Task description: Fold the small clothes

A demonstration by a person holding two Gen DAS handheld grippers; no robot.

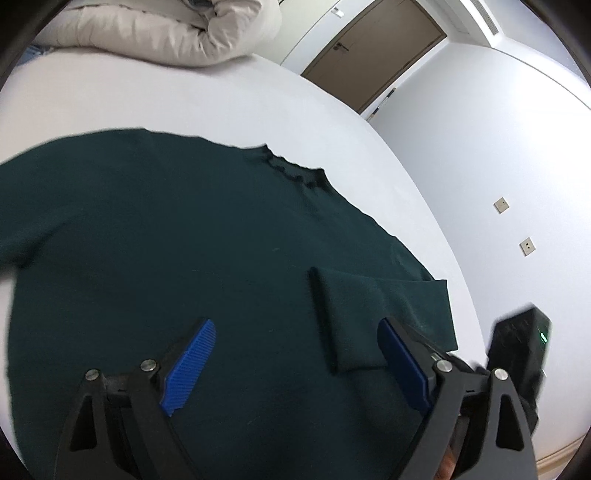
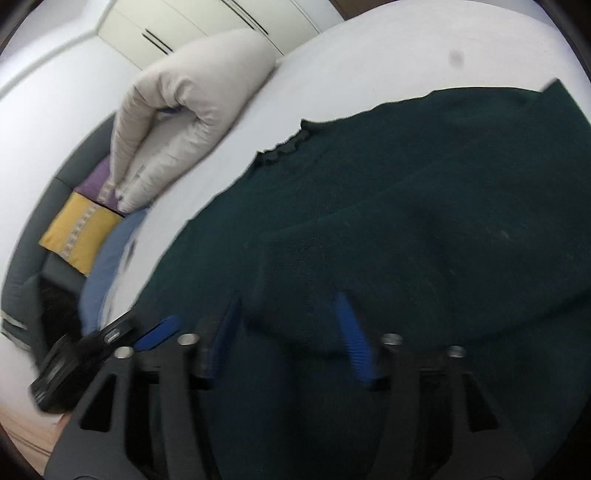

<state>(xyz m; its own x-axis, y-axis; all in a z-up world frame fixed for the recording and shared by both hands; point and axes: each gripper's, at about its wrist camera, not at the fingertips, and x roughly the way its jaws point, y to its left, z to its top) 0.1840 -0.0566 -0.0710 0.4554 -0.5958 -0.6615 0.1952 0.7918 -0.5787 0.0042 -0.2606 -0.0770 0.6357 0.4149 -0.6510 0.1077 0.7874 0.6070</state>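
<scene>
A dark green sweater (image 1: pixel 155 229) lies spread flat on the white bed (image 1: pixel 184 99), its ruffled collar (image 1: pixel 291 170) toward the far side. One sleeve (image 1: pixel 351 314) is folded inward across the body. My left gripper (image 1: pixel 297 365) hangs open over the sweater's lower part, blue pads wide apart and nothing gripped. In the right wrist view the sweater (image 2: pixel 424 184) fills the frame, and my right gripper (image 2: pixel 288 336) stands partly open with the end of the folded sleeve (image 2: pixel 299 280) lying between its fingers, unpinched. The right gripper's black body (image 1: pixel 517 343) shows at the bed's edge.
A rolled beige duvet (image 1: pixel 166 33) lies at the head of the bed. Beside the bed sit a yellow cushion (image 2: pixel 79 232), a purple cushion (image 2: pixel 98 184) and blue cloth (image 2: pixel 107 254). A brown door (image 1: pixel 373 51) and white wall (image 1: pixel 480 147) stand beyond. The left gripper (image 2: pixel 74 362) appears low left.
</scene>
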